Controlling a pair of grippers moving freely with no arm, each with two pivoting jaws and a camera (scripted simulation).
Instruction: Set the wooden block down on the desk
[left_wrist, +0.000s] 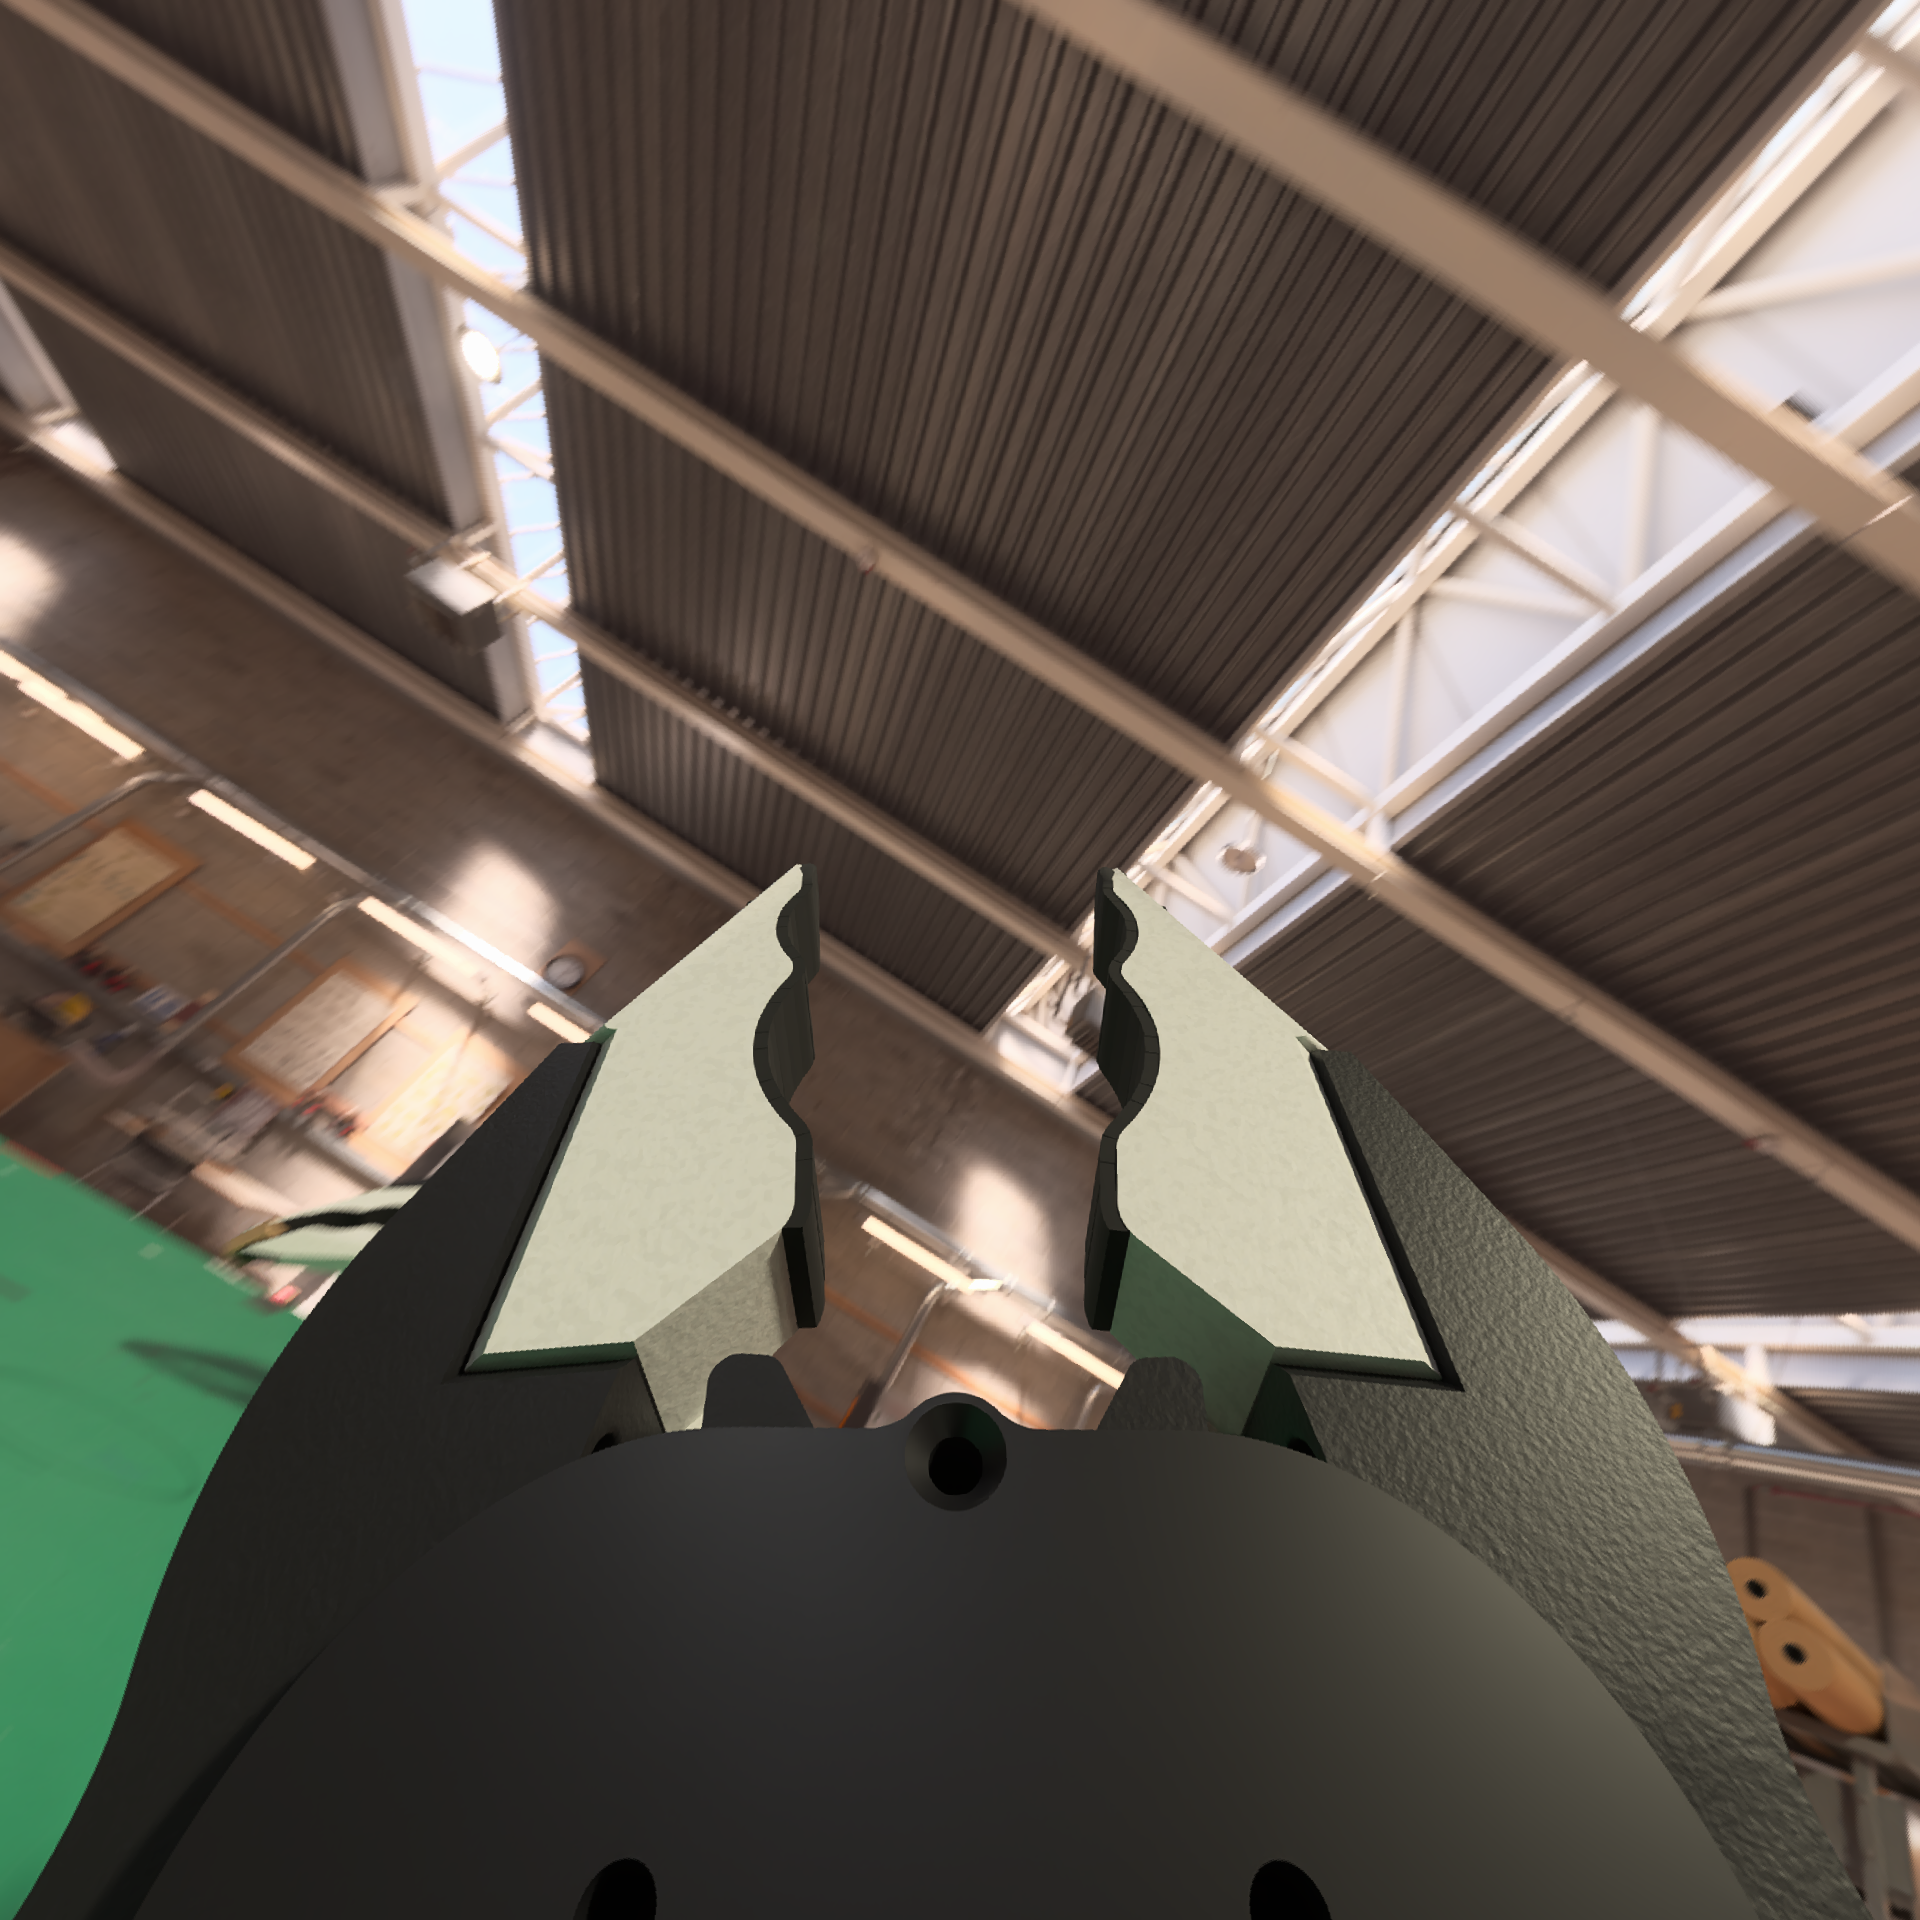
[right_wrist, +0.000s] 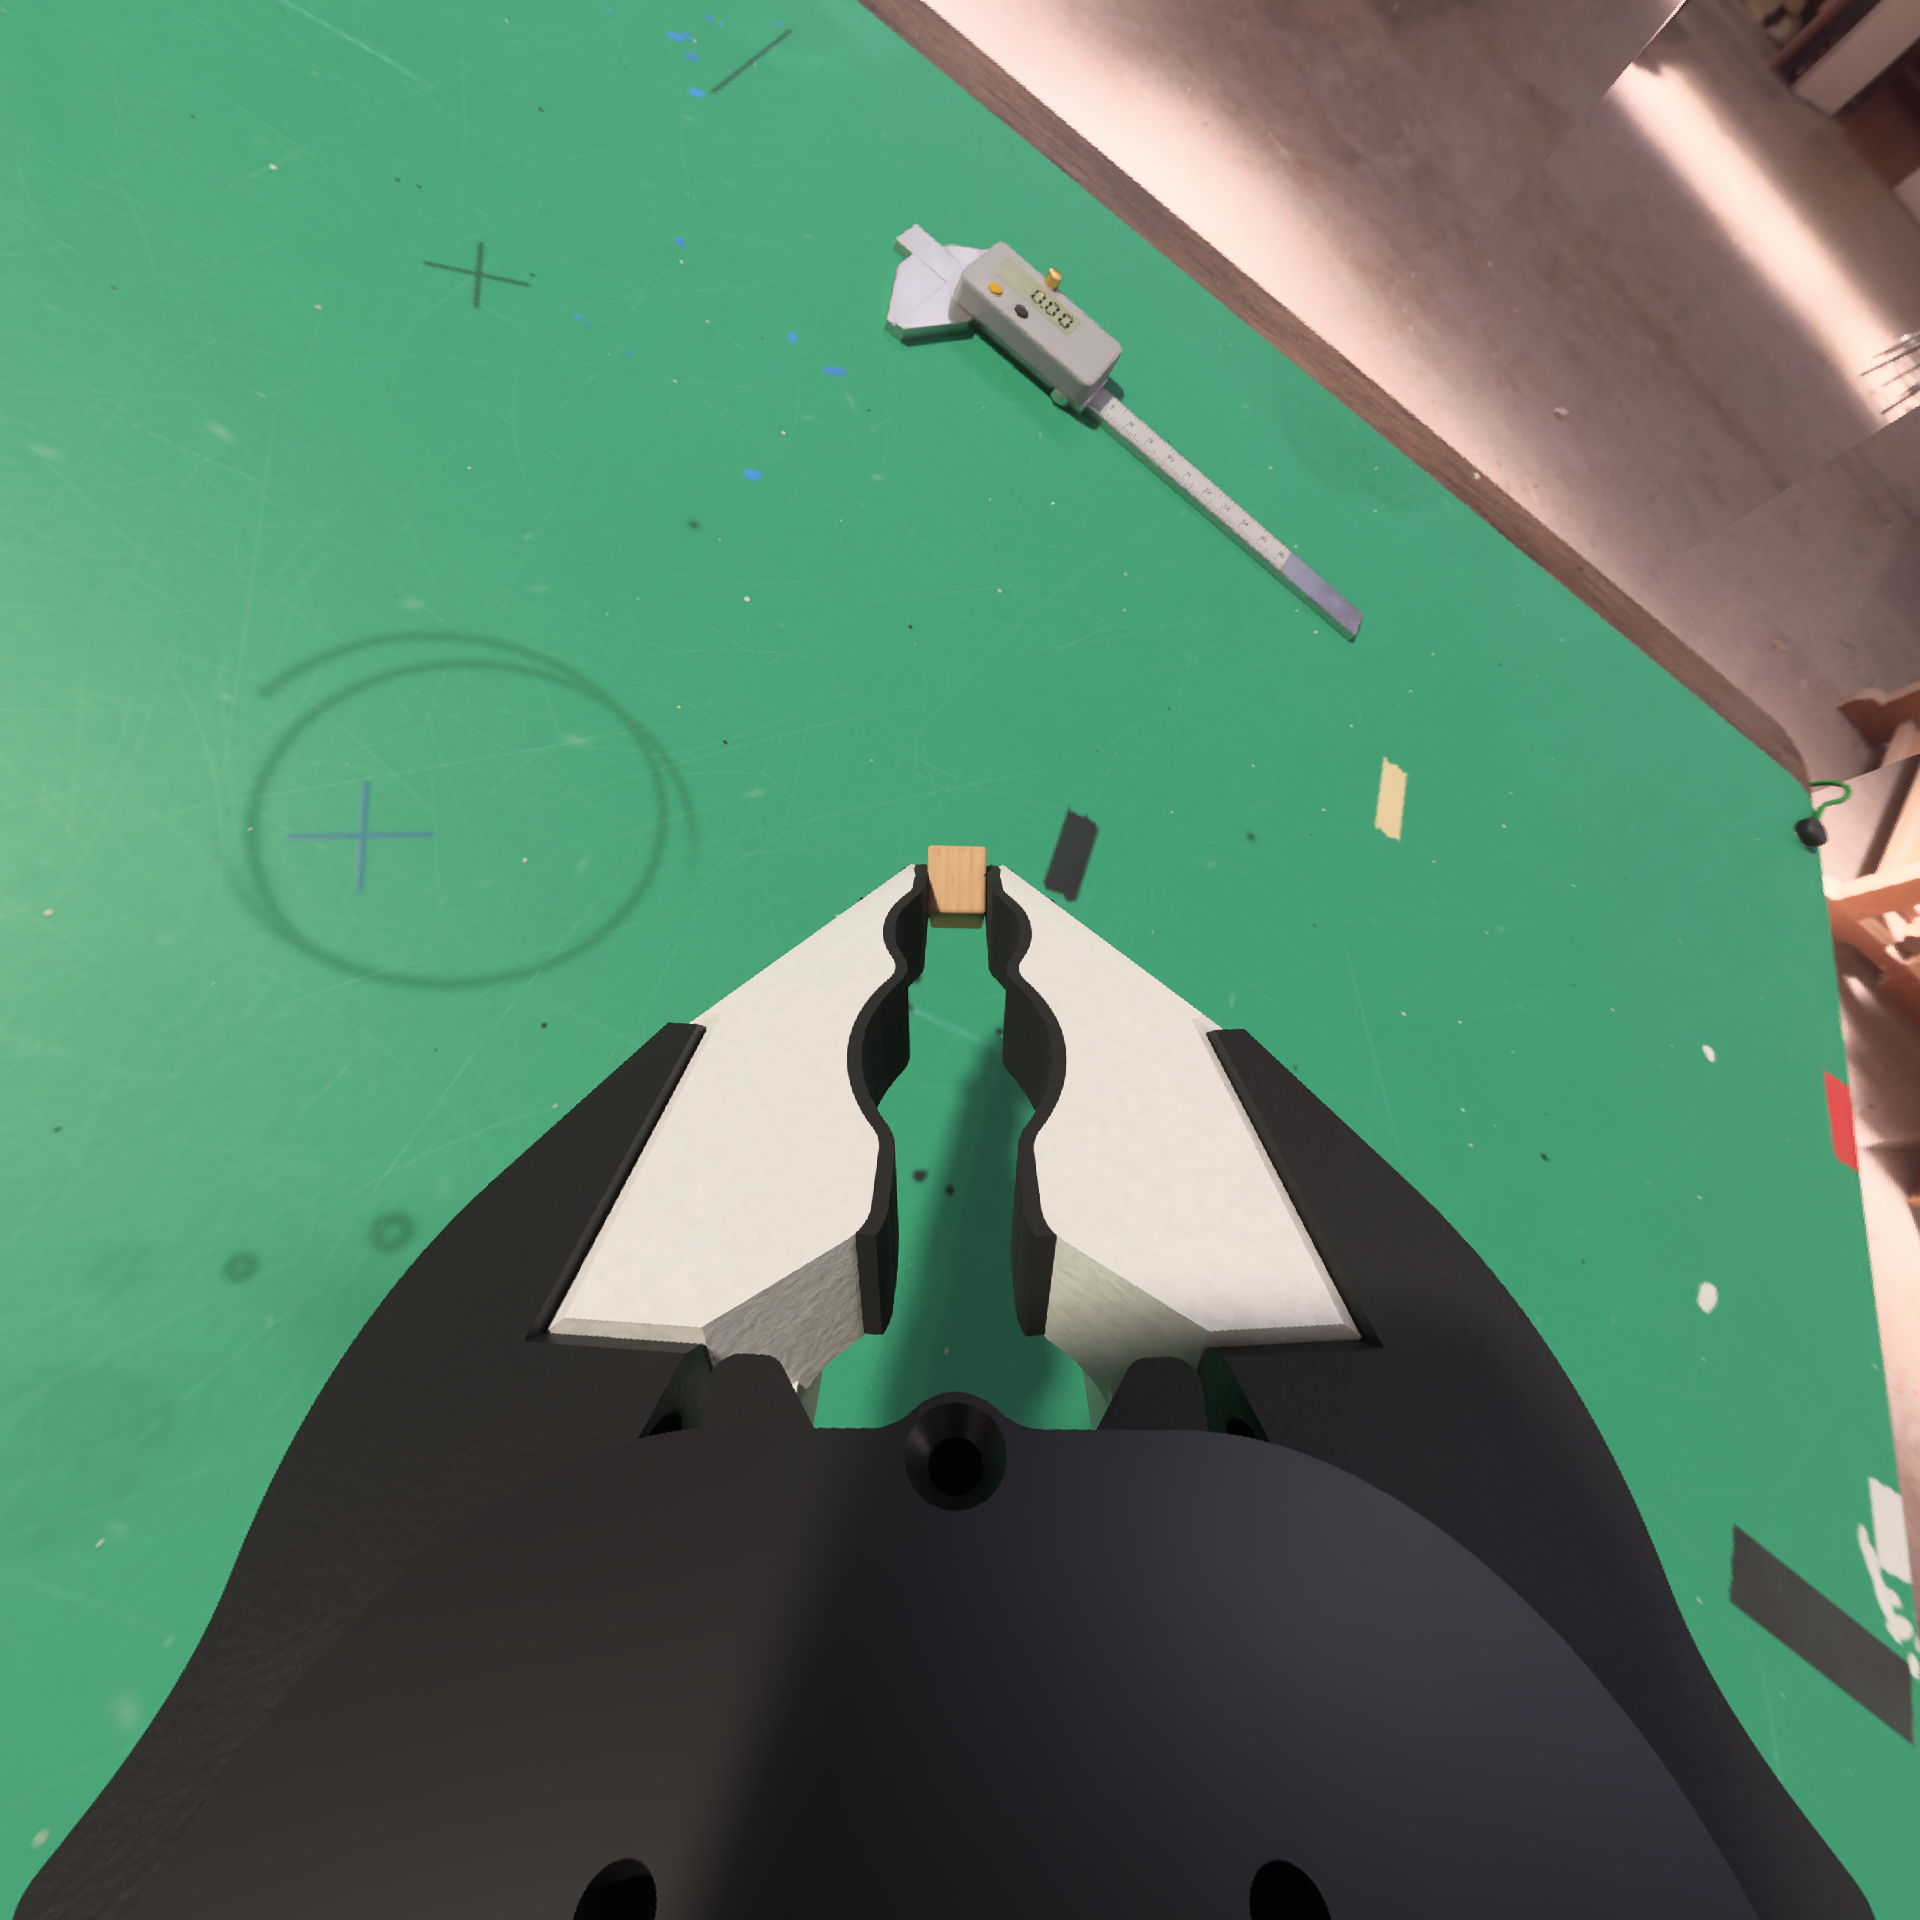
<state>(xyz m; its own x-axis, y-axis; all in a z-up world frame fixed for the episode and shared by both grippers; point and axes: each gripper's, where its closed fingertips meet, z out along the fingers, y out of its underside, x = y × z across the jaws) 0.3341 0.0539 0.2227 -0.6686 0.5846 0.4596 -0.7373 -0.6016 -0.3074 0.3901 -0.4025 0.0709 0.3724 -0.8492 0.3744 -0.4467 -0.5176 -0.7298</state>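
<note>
In the right wrist view my right gripper (right_wrist: 956, 883) is shut on a small light wooden block (right_wrist: 956, 881), pinched at the very fingertips. It hangs above the green desk (right_wrist: 623, 468); a dark shadow lies on the mat under the fingers. In the left wrist view my left gripper (left_wrist: 954, 904) is open and empty, tilted up toward the hall roof. A corner of the green desk (left_wrist: 83, 1403) shows at its lower left, with the tip of the other gripper (left_wrist: 322, 1231) just above it.
A grey digital caliper (right_wrist: 1049, 322) lies on the desk ahead and to the right. A drawn circle with a blue cross (right_wrist: 457, 821) lies to the left. Black tape (right_wrist: 1070, 854) and beige tape (right_wrist: 1390, 798) strips lie near the block. The desk's brown edge (right_wrist: 1351, 384) runs diagonally at right.
</note>
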